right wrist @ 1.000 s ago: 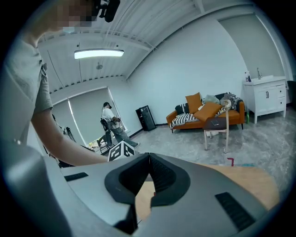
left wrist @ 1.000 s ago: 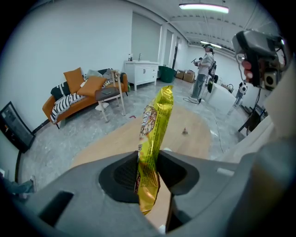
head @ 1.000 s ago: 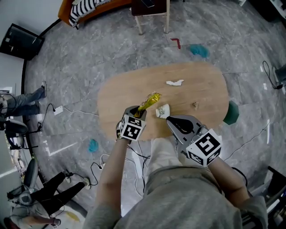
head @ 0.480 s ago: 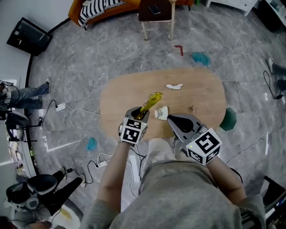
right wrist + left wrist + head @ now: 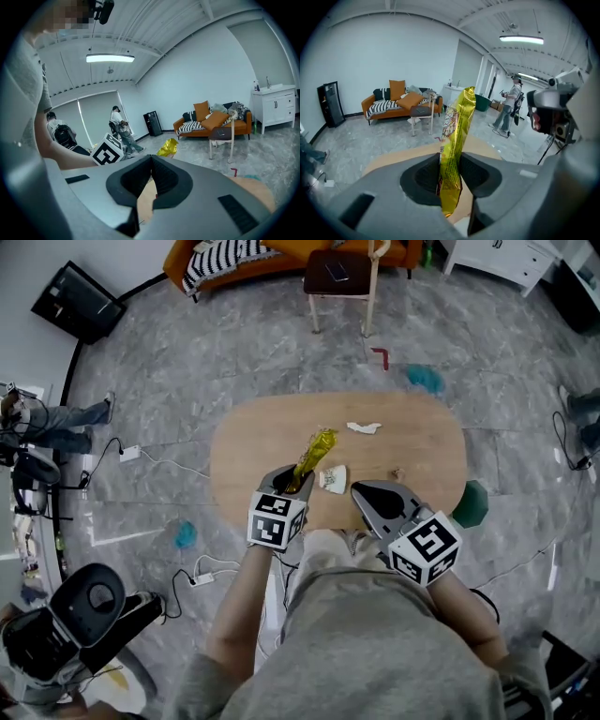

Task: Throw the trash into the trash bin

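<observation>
In our left gripper view, the left gripper [image 5: 451,174] has its jaws partly closed, pinching the lower end of a yellow snack wrapper [image 5: 457,136] that stands up toward twelve o'clock. The head view shows what that view cannot. The wrapper leans toward one o'clock over the near edge of the oval wooden table [image 5: 422,442]. A crumpled paper [image 5: 331,478] lies on the table at three o'clock of the wrapper, and a white scrap [image 5: 364,427] lies toward the far side. Our right gripper view shows the right gripper [image 5: 150,165] with its jaws closed together on nothing. The wrapper's tip pokes up at one o'clock beyond them, near the left gripper's marker cube [image 5: 107,154].
</observation>
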A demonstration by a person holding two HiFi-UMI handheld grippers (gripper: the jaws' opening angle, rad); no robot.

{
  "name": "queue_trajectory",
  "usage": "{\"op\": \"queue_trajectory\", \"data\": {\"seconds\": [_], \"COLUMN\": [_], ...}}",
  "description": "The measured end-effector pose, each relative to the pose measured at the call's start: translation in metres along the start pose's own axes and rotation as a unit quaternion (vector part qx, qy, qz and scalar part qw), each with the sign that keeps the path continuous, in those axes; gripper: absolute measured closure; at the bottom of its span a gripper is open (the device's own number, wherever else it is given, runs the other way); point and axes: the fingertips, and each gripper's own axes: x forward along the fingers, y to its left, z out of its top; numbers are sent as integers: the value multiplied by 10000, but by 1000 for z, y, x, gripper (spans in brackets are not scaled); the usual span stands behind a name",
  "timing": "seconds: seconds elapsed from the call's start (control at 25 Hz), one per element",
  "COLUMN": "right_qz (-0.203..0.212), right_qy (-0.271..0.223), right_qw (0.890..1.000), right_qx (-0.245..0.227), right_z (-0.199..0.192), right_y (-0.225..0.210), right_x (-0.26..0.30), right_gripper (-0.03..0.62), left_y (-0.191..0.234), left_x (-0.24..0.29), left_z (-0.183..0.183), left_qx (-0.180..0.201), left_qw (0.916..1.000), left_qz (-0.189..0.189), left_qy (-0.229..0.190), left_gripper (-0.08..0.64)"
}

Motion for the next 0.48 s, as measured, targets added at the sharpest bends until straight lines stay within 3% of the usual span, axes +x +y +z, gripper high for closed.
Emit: {"op": "queue_trajectory", "data": {"seconds": [0.48], "right_qz": [88], "right_qy": [-144], "right_qw": [9997], "right_qx": [-176], "right_z": [2], "right_y": [1], "right_x": [-37], "right_gripper": [584], "left_y": [-38], "left_x": [-27], "left_z": [13], "left_qx": [-281], "left_qw": [9986], "left_qz": [217], "left_qy": [-385], "left_gripper": [434]}}
